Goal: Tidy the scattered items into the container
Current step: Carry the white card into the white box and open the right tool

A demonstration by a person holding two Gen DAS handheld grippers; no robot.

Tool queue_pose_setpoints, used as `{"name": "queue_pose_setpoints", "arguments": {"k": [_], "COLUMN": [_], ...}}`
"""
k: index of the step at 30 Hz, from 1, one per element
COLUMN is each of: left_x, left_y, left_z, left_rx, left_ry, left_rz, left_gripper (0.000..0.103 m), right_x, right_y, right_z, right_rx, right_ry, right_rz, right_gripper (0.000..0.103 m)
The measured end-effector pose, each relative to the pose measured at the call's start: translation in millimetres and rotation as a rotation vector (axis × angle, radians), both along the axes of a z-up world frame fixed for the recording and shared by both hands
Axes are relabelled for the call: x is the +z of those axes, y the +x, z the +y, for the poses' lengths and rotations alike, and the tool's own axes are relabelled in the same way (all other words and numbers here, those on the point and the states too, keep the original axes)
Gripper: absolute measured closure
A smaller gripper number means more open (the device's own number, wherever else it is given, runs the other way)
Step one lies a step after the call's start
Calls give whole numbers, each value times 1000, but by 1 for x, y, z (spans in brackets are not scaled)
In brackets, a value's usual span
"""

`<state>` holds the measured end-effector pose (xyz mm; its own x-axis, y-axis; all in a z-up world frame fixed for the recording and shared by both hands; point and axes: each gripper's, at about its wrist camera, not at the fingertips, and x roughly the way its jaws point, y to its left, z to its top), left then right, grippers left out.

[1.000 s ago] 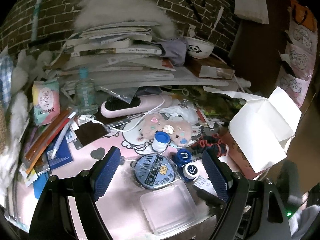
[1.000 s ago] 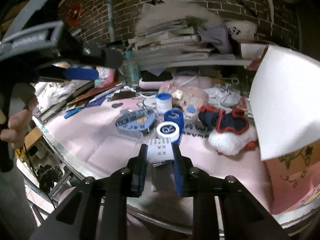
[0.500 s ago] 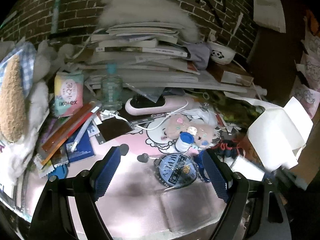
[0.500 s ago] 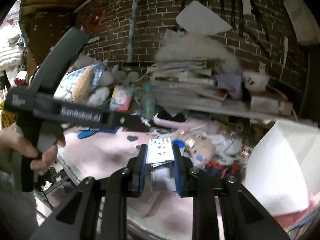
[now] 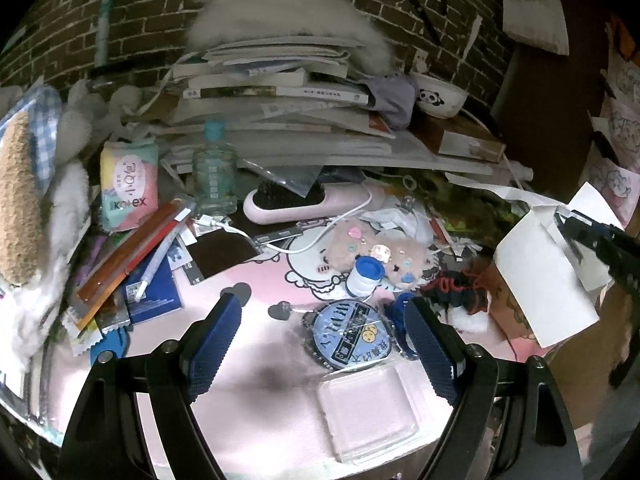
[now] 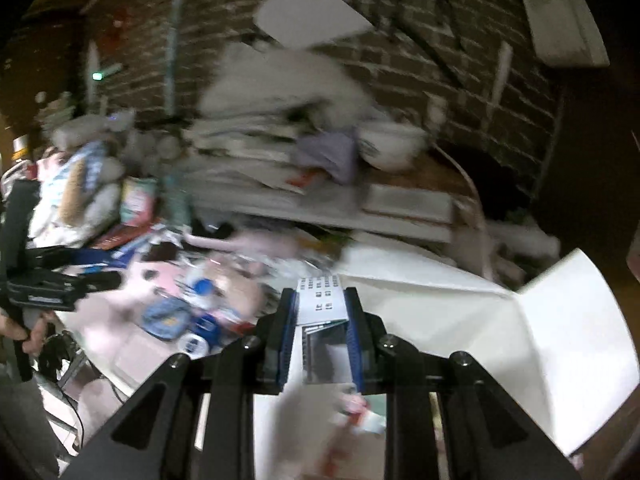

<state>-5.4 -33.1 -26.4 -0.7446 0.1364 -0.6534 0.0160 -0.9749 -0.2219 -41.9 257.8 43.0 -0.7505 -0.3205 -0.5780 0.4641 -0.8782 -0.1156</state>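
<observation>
The small card packet point(image 6: 323, 300), white with rows of tiny dark squares on its top face, is pinched between the narrowly closed jaws of the right gripper point(image 6: 322, 312), which hangs over the open white box point(image 6: 460, 312); the box's flaps stand up at 2 o'clock in the blurred right wrist view, and something pinkish shows inside at 6 o'clock, too smeared to name. In the left wrist view the same white box point(image 5: 544, 276) sits at 3 o'clock on the pink surface point(image 5: 260, 392); the right gripper's dark body pokes in above it from the edge. The left gripper point(image 5: 326, 344) hovers over the surface with its jaws spread wide and nothing between them. Just beyond them lie a round blue badge point(image 5: 350, 334), a clear square case point(image 5: 370, 408) at 6 o'clock, a blue-capped white bottle point(image 5: 364, 278) and a fuzzy beige plush point(image 5: 376, 254) behind it; further back a pink hairbrush point(image 5: 308, 202), a clear bottle with a teal cap point(image 5: 214, 176), a Kotex pack point(image 5: 126, 184) at 10 o'clock, and a tall stack of books point(image 5: 280, 96) at 12 o'clock against the brick wall point(image 5: 72, 28).
</observation>
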Motion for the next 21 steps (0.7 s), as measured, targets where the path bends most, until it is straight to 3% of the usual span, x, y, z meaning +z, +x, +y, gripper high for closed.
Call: {"name": "queue_pose_setpoints", "arguments": {"k": [12,18,19,21], "left_x": [-3,-2,-3,-4], "left_y": [-2,-1,-1,-2], "left_z": [3,2,1,1], "left_rx": [-6,-5,-5,-5], "left_ry": [-9,-12,-11,-7], "left_rz": [-17,-19,-23,-35], "left_gripper": [22,22,22,22], "right_x": [-34,-40,-41,-41], "right_y": [-47,-52,-52,-52], "right_z": [41,42,42,41], "right_rx": [-107,-115,-114,-116], "right_ry": [219,273,273,278], "right_rz": [-196,-193,-194,-188], "right_gripper": [82,81,79,55]}}
